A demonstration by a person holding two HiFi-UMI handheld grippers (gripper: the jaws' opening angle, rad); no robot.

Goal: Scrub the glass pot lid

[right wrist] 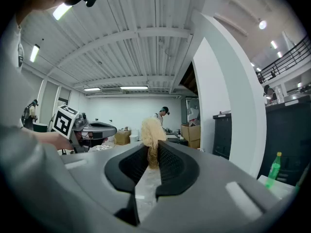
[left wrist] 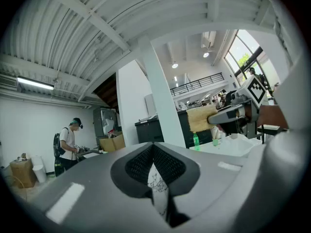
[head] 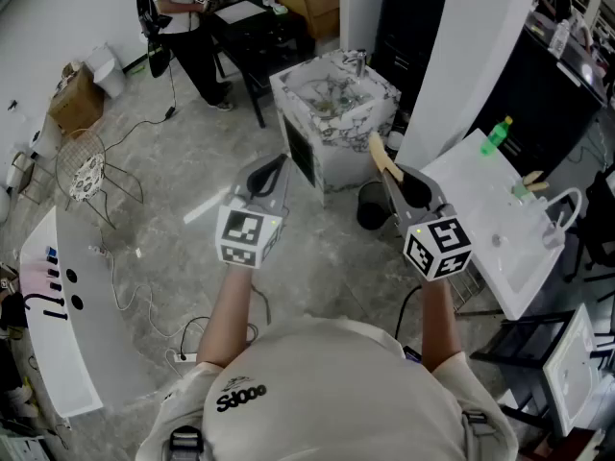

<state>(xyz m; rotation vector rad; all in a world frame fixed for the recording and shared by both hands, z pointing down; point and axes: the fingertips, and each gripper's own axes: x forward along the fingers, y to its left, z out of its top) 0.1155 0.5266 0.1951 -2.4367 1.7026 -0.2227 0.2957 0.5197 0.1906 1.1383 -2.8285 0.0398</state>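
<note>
A marble-patterned sink stand (head: 332,128) stands on the floor ahead of me, its basin holding jumbled items; I cannot pick out a glass lid among them. My right gripper (head: 394,179) is shut on a tan scrub sponge (head: 383,158), held up in the air right of the stand. The sponge (right wrist: 152,134) sticks out above the jaws in the right gripper view and shows in the left gripper view as a tan sponge (left wrist: 201,118). My left gripper (head: 276,166) hovers left of the stand with its jaws together and nothing between them (left wrist: 155,165).
A white counter (head: 500,229) with a green bottle (head: 497,134) and a faucet (head: 569,209) lies at the right. A white pillar (head: 471,56) rises behind it. A black bin (head: 370,206) sits by the stand. A person (head: 178,17) works at a black table far back.
</note>
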